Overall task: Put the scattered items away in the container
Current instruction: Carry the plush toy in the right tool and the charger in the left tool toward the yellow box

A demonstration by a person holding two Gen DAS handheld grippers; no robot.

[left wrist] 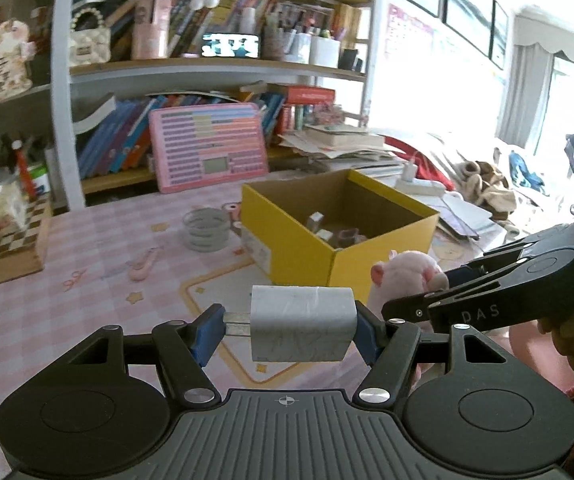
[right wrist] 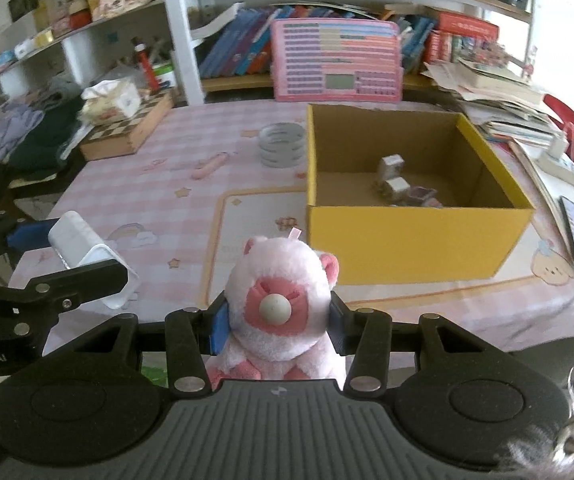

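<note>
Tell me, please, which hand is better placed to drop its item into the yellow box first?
Probably the right. The right gripper, holding the pink plush toy, faces the yellow box close ahead. The left gripper, holding the white charger, sits further left.

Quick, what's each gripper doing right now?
Left gripper: closed on the white charger.
Right gripper: closed on the pink plush.

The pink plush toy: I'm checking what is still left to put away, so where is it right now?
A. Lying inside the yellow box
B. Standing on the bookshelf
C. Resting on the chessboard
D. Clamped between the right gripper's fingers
D: the pink plush toy sits squeezed between the fingers of the right gripper, in front of the yellow box, not in it.
</note>
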